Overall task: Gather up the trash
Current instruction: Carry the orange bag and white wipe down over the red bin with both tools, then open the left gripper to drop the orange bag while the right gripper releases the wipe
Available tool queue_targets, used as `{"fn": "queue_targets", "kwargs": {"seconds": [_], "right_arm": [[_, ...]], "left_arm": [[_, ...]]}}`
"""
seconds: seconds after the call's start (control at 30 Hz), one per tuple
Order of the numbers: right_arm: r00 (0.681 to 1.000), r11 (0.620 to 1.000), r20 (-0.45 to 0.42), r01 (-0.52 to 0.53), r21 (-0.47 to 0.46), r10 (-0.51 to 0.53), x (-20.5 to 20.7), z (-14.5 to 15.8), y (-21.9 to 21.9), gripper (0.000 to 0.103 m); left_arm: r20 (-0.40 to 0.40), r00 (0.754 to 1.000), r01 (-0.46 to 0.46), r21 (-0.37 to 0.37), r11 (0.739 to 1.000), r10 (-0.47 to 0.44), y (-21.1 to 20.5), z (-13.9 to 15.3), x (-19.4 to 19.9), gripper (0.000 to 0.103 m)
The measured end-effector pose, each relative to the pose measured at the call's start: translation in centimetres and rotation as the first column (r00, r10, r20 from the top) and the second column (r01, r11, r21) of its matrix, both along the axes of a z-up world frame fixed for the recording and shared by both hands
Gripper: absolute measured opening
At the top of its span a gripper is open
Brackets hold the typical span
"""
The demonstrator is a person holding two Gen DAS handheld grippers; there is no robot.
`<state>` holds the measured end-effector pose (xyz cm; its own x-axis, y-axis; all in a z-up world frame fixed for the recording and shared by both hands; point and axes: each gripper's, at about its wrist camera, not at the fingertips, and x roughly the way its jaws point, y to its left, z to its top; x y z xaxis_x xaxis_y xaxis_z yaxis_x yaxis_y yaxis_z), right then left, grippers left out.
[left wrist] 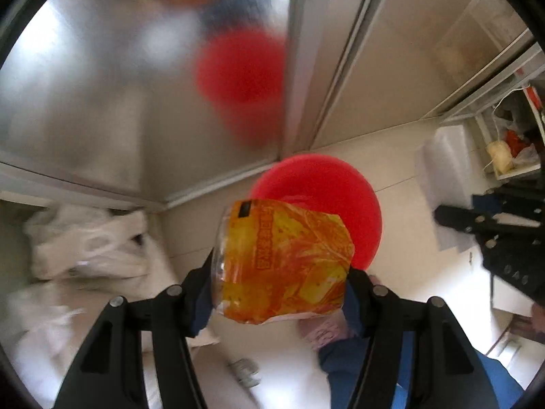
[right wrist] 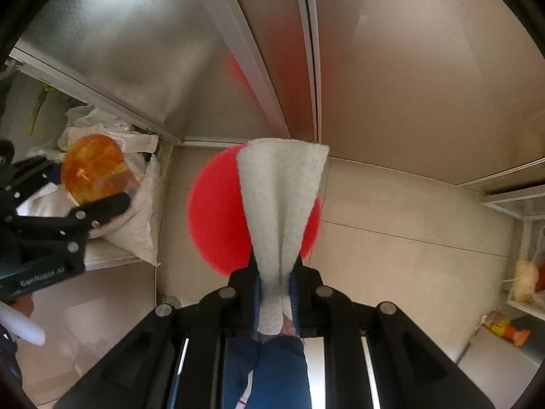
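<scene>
My left gripper [left wrist: 279, 272] is shut on an orange and yellow snack wrapper [left wrist: 282, 262] and holds it above a round red bin [left wrist: 357, 201] on the tiled floor. It also shows at the left of the right wrist view [right wrist: 102, 201] with the wrapper [right wrist: 92, 170]. My right gripper [right wrist: 276, 279] is shut on a white paper towel [right wrist: 279, 197] that stands up in front of the same red bin [right wrist: 214, 204]. The right gripper shows at the right edge of the left wrist view [left wrist: 442, 214].
Frosted sliding doors [right wrist: 391, 68] with metal frames rise behind the bin. White plastic bags [left wrist: 85, 238] are piled at the left. A shelf with bagged items [left wrist: 507, 150] stands at the right. My legs in blue jeans [right wrist: 276, 368] are below.
</scene>
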<state>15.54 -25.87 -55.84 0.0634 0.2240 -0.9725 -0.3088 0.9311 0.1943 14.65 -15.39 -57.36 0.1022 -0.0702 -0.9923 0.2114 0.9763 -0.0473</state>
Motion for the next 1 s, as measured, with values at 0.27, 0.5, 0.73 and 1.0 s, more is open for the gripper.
{"fn": "queue_targets", "kwargs": {"seconds": [0.27,0.5,0.73,1.0], "right_arm": [[1.0,1.0,-0.018,0.011,0.021,-0.01,0.7,-7.3,1.0,0.013],[0.999,1.0,-0.031,0.016,-0.005,-0.016,1.0,-8.7,1.1,0.013],[0.999,1.0,-0.033,-0.002,-0.016,0.002,0.8,-7.1,0.6,0.013],[0.999,1.0,-0.033,0.008,-0.022,-0.009,0.6,-6.0,-0.7,0.013]], "left_arm": [[-0.025,0.999,-0.024,-0.091,0.996,0.022,0.3,-8.2,0.4,0.06],[-0.056,0.998,-0.002,-0.103,0.995,-0.004,-1.2,-10.5,0.3,0.06],[-0.071,0.997,-0.008,-0.159,0.987,-0.004,0.9,-11.2,1.0,0.085],[-0.036,0.999,0.037,-0.116,0.993,-0.041,0.4,-8.8,1.0,0.089]]}}
